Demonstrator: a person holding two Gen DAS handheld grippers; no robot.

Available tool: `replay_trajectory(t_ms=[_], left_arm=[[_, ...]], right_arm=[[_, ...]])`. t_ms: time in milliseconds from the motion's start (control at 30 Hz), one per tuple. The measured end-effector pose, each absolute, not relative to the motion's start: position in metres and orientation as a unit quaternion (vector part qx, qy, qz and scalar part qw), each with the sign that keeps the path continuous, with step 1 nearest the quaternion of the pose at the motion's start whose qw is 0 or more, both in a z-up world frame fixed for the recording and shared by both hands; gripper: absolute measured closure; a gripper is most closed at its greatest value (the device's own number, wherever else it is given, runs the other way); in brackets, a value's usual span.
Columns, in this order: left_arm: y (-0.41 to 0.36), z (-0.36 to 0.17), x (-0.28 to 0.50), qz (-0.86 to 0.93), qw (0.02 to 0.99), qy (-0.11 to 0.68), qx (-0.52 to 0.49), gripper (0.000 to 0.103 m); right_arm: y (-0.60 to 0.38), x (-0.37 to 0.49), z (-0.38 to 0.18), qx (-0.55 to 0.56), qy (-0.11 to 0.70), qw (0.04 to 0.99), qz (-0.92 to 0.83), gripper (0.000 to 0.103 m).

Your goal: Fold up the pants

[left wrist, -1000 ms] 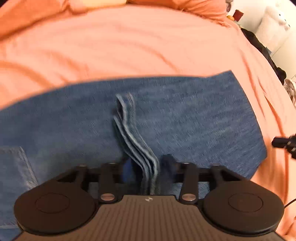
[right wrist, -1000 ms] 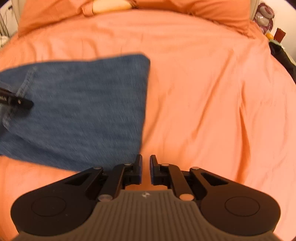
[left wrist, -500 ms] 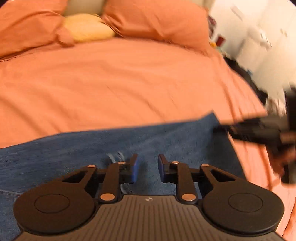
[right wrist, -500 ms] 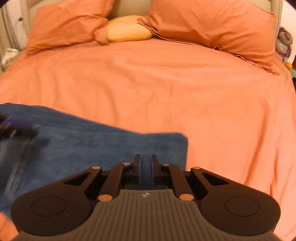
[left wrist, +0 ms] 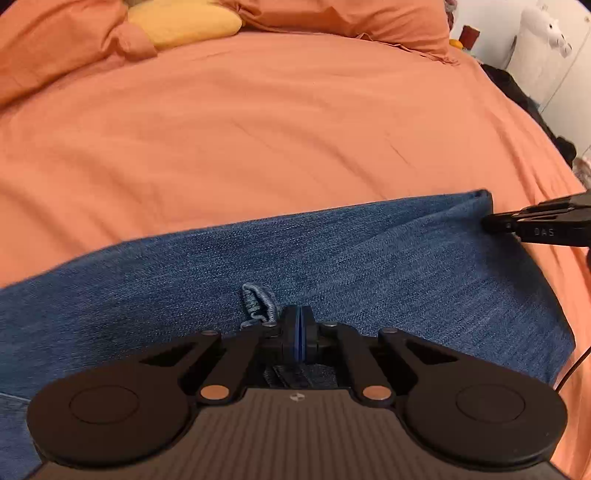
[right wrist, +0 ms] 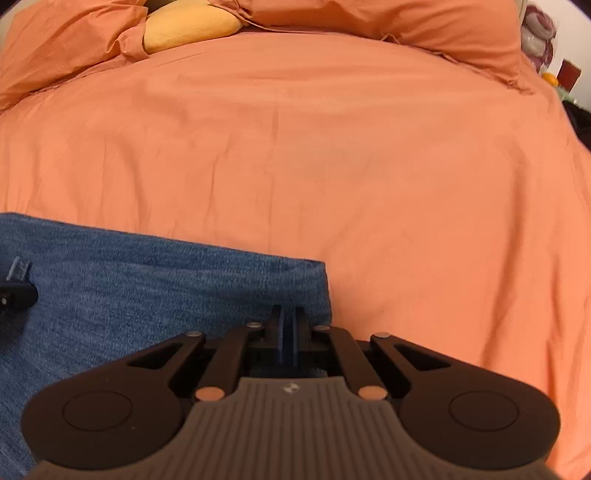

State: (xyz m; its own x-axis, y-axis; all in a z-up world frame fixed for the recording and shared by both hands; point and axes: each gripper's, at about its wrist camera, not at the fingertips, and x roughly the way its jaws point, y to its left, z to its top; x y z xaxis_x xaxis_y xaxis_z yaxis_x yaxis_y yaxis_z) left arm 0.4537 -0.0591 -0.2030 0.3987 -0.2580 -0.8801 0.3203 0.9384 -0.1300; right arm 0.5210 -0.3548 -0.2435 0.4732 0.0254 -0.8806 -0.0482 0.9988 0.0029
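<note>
Blue denim pants (left wrist: pixel 369 266) lie folded in a wide band across the near part of the orange bed (left wrist: pixel 258 129). A small bunch of pale hem edges (left wrist: pixel 258 301) pokes up just left of my left gripper (left wrist: pixel 297 321), which is shut, pads together, with nothing seen between them. My right gripper (right wrist: pixel 288 328) is shut over the right-hand folded edge of the pants (right wrist: pixel 147 288). In the left wrist view the right gripper's tip (left wrist: pixel 495 223) sits at the pants' far right corner. Whether it pinches cloth there is hidden.
Orange pillows (left wrist: pixel 55 33) and a yellow pillow (left wrist: pixel 184 22) line the head of the bed. Dark clothes (left wrist: pixel 517 88) and a white plush toy (left wrist: pixel 546 26) are beyond the right edge. Wide orange sheet stretches beyond the pants.
The left gripper was open astride the hem stack; it has drawn back and shut beside it. The right gripper came in from the bare sheet to the pants' right edge.
</note>
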Motion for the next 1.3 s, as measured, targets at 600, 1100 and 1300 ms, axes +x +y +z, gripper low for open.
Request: replay_trajectory(t_ms=[600,1100,1300], left_arm=[[-0.062,-0.189,0.356,-0.181,0.838,0.512,0.059,0.091],[-0.073,-0.206,0.374,-0.139,0.819,0.554,0.055,0.096],[-0.074,-0.214,0.371,-0.14,0.821,0.551,0.06,0.096]], right_arm=[[-0.362,0.301,-0.228,-0.003,0.434,0.901,0.028,0.072],[-0.384,0.31,-0.253,0.049,0.452,0.89,-0.026,0.095],[-0.428,0.288,-0.256,0.077,0.466,0.879,-0.07,0.103]])
